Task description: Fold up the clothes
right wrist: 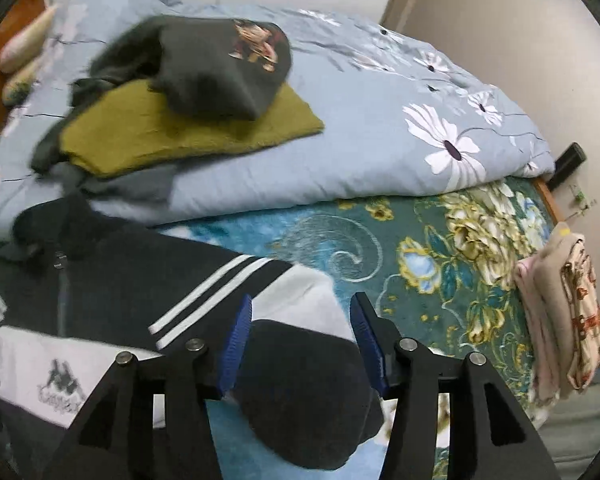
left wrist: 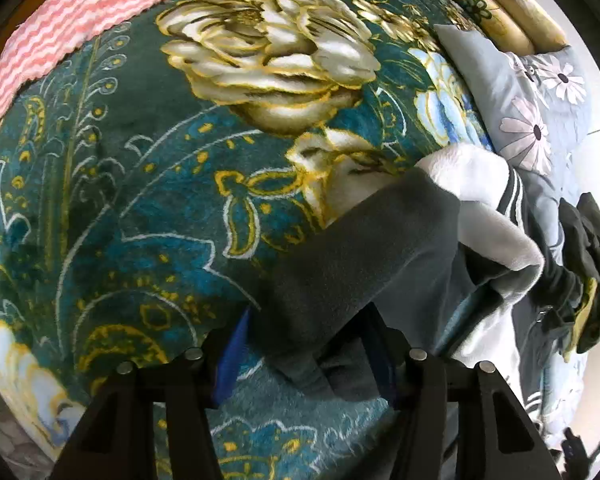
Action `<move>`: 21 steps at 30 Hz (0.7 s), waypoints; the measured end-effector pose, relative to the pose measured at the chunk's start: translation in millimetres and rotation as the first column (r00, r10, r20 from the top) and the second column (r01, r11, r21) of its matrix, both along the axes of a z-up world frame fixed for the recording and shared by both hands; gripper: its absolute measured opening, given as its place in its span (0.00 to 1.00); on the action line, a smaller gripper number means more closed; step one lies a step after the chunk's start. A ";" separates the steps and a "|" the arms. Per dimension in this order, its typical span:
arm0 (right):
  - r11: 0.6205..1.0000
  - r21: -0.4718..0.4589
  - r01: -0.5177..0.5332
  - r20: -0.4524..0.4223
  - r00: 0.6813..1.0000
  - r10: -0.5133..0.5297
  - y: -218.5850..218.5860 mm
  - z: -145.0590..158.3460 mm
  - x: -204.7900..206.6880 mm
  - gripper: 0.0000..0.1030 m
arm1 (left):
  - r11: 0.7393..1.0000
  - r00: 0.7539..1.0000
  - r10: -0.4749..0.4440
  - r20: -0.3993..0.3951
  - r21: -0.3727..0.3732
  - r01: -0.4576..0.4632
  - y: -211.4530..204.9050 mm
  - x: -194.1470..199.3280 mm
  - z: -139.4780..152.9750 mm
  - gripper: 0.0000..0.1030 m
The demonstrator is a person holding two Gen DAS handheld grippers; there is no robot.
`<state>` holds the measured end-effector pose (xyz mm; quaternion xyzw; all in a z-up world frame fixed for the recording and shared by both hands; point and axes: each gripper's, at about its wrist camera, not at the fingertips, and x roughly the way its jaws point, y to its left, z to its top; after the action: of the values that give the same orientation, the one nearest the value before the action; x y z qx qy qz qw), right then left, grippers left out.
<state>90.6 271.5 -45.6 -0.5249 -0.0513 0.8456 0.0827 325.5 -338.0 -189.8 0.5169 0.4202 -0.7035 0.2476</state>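
Bed, covered by a teal floral blanket. The task's garment is a black-and-white track jacket with a zip front, white shoulder stripes and a printed logo on a white panel. It lies spread on the blanket beside a folded blue-grey flowered quilt.

Right tongs: set wide, blue pads either side of the dark sleeve end, which lies across the blanket between them. Pads not pressed on the cloth that I can see.

Left tongs: dark grey fleecy cloth drapes over and between the pads, hiding most of them. The cloth looks lifted and bunched at the tongs, so a grip is likely, but the gap itself is covered and I cannot tell how they stand. White fleece lining shows turned out beyond it.

Elsewhere: an olive folded piece with a dark printed garment on top, both on the quilt; a pink-and-beige folded stack at the bed's edge; a pink zigzag cloth at the far corner.

Handling, as judged: soft, limp, fleece-backed, moderately bulky; light, but it sags and drags on the plush blanket. The smooth outer face may slip between pads, and a single thin layer could pull free. Best holds are the cuff, the hem or a shoulder seam, where the cloth is doubled. The zip adds a stiffer line down the front, useful as a fold axis.
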 end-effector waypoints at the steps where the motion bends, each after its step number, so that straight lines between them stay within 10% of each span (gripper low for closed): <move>1: 1.000 -0.013 -0.016 -0.004 1.000 0.016 -2.8 1.0 5.4 0.51 | 1.000 1.000 -0.011 0.005 -0.027 0.011 3.3 -1.4 -0.5 0.27; 15: 0.978 -0.169 0.123 0.058 0.992 -0.115 59.3 -3.9 42.0 0.51 | 0.893 0.984 -0.035 0.172 -0.437 0.108 -117.9 -71.8 53.8 0.22; 21: 0.919 -0.283 0.273 0.102 0.962 -0.254 123.0 -10.0 61.8 0.52 | 0.916 0.987 -0.058 0.148 -0.386 0.111 -117.8 -106.5 63.1 0.26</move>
<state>152.5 394.5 -55.6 -0.5599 0.1438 0.8078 0.1149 219.0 -455.8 -126.7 0.5203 0.2304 -0.7473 0.3432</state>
